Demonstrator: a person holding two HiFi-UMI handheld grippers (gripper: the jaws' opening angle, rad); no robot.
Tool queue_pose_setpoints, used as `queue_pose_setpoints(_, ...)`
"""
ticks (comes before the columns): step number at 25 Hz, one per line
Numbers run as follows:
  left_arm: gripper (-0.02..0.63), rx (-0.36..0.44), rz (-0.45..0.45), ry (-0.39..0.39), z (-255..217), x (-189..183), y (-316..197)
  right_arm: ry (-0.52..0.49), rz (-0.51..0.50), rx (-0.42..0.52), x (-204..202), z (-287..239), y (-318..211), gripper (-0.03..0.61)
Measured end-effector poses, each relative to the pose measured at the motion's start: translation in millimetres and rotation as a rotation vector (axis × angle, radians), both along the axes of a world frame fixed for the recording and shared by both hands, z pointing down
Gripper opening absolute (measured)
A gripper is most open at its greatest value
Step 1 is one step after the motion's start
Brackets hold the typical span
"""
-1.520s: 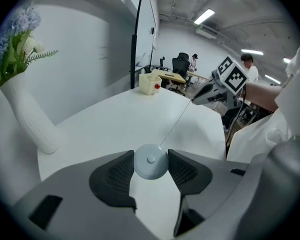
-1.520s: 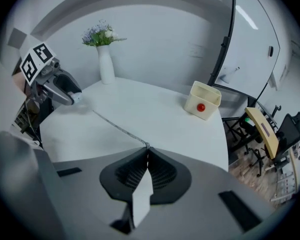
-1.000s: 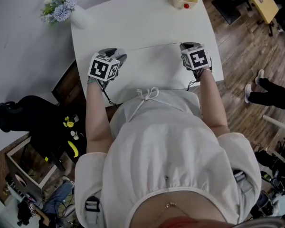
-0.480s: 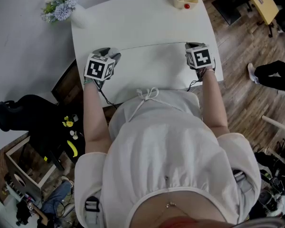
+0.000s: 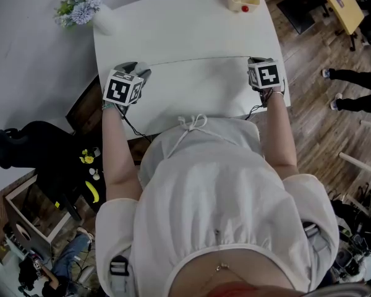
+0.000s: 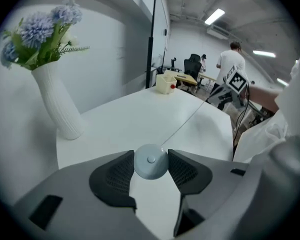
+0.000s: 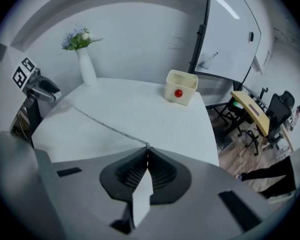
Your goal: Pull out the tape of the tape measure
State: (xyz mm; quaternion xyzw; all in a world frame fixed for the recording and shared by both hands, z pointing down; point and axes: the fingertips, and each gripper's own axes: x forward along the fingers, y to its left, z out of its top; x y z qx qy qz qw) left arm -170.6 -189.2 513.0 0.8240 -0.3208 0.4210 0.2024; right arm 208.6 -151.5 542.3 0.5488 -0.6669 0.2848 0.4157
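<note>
- Left hand-held gripper [image 6: 151, 168]: my jaws are clamped on the tape measure [image 6: 150, 160], with one dark ribbed pad against each side of its small round case. The case sits just above the near left part of the surface [image 5: 173, 23].
- Right hand-held gripper [image 7: 146, 154]: my jaws are pressed together on the free end of the tape [image 7: 97, 120], which leaves their tips and runs across to the case.
- Tape: drawn out in a nearly straight line over the surface between my two hand-held grippers, which stand well apart near its left and right edges.
- Step in hand (a judgement): extending the tape. To do it well, I should hold the case steady and draw the right end away along the tape's own line, level with the surface, so that the thin strip neither twists nor slips from the pads. The pull should be smooth, since the rounded case may turn in the grip.
- Materials: the case is a smooth, pale grey-blue disc with a central button, probably plastic. The tape is narrow, thin and flexible. The pads are black, cross-ribbed and rubber-like. The surface is smooth matt white.
- Periphery: a ribbed white vase [image 6: 57, 109] of blue flowers stands at the far left, and a cream box [image 7: 181, 87] with a red ball at the far right.
</note>
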Motion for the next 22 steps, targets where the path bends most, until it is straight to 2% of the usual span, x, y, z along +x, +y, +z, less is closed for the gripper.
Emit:
queue_pose_setpoints(2,0.229,-0.012,-0.031,0.039,-2,-2,-1,-0.039,0.017,0.003,0,-1,0,0.011)
queue_pose_setpoints(5,0.229,-0.018,-0.027,0.012,5,-1,2,-0.072,0.009,0.005,-7,-1,-2,0.009)
queue_pose_setpoints(8,0.229,-0.028,-0.005,0.007,11,8,6,-0.147,0.001,0.002,-23,1,-4,0.009)
queue_pose_setpoints(14,0.229,-0.045,-0.006,0.004,18,16,13,-0.125,-0.056,-0.027,-37,12,1,0.011)
queue_pose_setpoints(22,0.229,-0.104,-0.062,-0.036,58,-5,12,-0.086,-0.099,-0.100,-50,50,-6,0.012)
